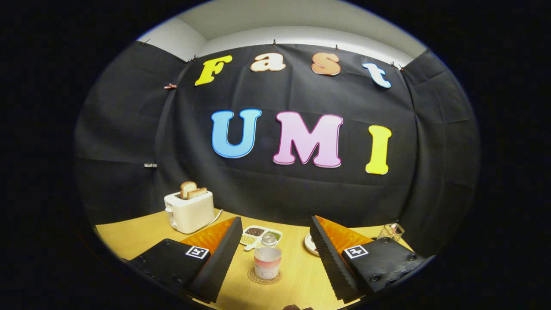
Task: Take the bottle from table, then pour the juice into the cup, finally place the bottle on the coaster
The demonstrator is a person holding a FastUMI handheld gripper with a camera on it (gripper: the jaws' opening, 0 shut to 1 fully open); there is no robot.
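1. Gripper view, writing: the bottle [267, 257] carries a pale band around its body; no text on it is legible. Each finger mount bears a square black-and-white marker tag.
2. Gripper view, gripper: the gripper [274, 262] is open, fingers spread wide and touching nothing.
3. Gripper view, bottle: it stands upright on the round coaster [264, 277], in the gap between the two fingers, clear of both.
4. Gripper view, cup: the clear cup [391, 231] stands near the far edge of the table [142, 237], beyond the right finger.
5. Gripper view, other items: a toaster [189, 209] holding bread slices stands beyond the left finger; a divided tray [260, 234] lies behind the bottle; a small plate [310, 244] lies just beside the right finger.
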